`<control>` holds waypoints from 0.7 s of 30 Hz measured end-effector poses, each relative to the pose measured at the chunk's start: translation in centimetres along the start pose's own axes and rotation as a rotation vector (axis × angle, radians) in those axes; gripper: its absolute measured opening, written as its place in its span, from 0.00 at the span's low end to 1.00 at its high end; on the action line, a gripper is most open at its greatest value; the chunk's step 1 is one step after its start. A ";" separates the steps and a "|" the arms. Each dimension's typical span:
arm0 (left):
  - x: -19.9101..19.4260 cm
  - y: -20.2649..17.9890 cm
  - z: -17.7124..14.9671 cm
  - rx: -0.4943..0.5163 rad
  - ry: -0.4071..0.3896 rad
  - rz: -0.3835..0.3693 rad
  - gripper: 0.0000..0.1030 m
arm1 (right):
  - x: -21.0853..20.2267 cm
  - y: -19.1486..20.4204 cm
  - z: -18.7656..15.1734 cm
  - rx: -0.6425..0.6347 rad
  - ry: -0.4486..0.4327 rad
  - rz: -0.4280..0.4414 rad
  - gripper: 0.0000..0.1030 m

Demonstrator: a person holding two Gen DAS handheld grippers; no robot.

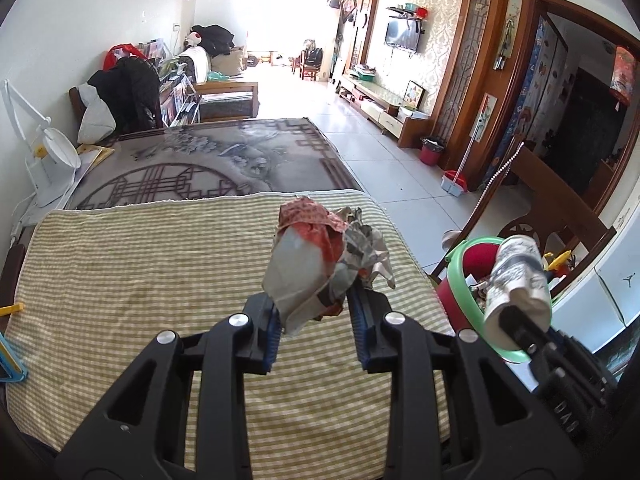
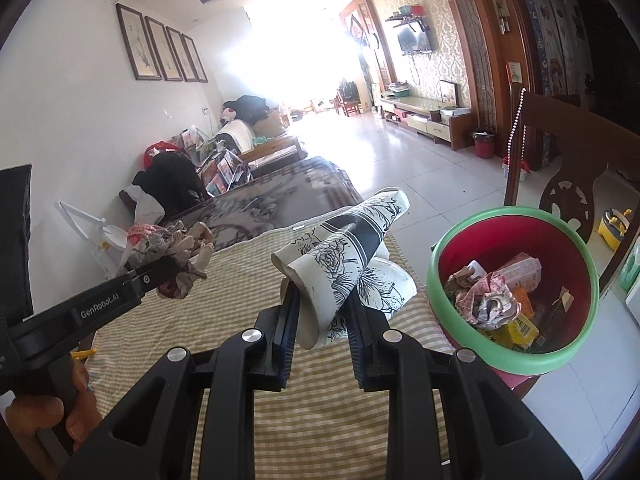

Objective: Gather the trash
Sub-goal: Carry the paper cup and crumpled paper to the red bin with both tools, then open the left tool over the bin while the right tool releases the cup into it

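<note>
Two loads of rubbish ride clear of the striped cloth [image 1: 140, 264] on the worktop, both bound, by the look of it, for the red bin [image 2: 568, 344] with the green rim. Nearest the bin, the right gripper [image 2: 320, 312] has its fingers [image 2: 289, 320] closed partway on a flattened paper cup [image 2: 344, 256] printed with black flowers, gripped at its mouth so the body juts forward and up, just short of the bin's rim. On the far side from the bin, the left gripper [image 1: 312, 304] pinches a wad of crumpled paper [image 1: 320, 256], red and grey, by its lower end; its fingers [image 1: 272, 332] are narrowed onto the wad, which stands proud above them. Both pieces are held high, apparently so they can pass over the rim. The bin sits off the worktop's edge and already holds crumpled wrappers and small cartons. Beyond the cloth, away from the bin, the dark patterned table cover [image 1: 224, 160] stretches toward the bright room.
</note>
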State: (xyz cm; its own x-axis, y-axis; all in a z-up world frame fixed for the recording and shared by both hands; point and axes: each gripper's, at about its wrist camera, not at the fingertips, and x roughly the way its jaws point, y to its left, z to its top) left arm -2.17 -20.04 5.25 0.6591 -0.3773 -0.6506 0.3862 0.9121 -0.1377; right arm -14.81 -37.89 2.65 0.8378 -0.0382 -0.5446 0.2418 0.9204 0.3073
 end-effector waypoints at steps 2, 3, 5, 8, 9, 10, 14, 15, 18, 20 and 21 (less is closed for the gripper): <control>0.3 -0.3 0.0 0.006 0.006 -0.004 0.27 | -0.2 -0.6 0.4 0.010 -0.010 -0.009 0.22; 0.6 -0.6 0.0 0.011 0.010 -0.006 0.27 | -0.3 -0.8 0.5 0.013 -0.014 -0.015 0.22; 0.9 -1.0 0.0 0.021 0.017 -0.011 0.27 | -0.4 -1.5 0.8 0.022 -0.020 -0.027 0.22; 1.4 -1.7 0.2 0.032 0.021 -0.021 0.27 | -0.5 -2.6 1.2 0.041 -0.029 -0.049 0.23; 1.5 -2.1 0.1 0.039 0.023 -0.025 0.27 | -0.5 -3.2 1.3 0.048 -0.032 -0.056 0.23; 1.7 -2.3 0.1 0.044 0.024 -0.026 0.27 | -0.5 -3.6 1.4 0.055 -0.035 -0.066 0.23; 2.7 -3.4 0.4 0.061 0.040 -0.046 0.27 | -0.4 -5.5 1.7 0.083 -0.038 -0.094 0.23; 3.0 -3.7 0.5 0.065 0.043 -0.055 0.27 | -0.3 -5.9 1.7 0.088 -0.038 -0.102 0.23; 3.9 -5.2 0.9 0.082 0.057 -0.097 0.27 | -0.2 -7.4 1.8 0.104 -0.037 -0.132 0.23; 4.4 -6.1 1.0 0.091 0.065 -0.124 0.28 | 0.0 -8.6 1.8 0.114 -0.036 -0.160 0.23; 4.8 -6.7 1.0 0.098 0.073 -0.140 0.28 | 0.0 -9.3 1.8 0.121 -0.035 -0.176 0.23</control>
State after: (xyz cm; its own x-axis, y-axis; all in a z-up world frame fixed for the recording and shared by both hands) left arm -0.93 -28.13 3.82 0.5468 -0.4839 -0.6833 0.5346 0.8298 -0.1598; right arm -16.15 -47.14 1.23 0.7937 -0.2093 -0.5712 0.4406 0.8451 0.3026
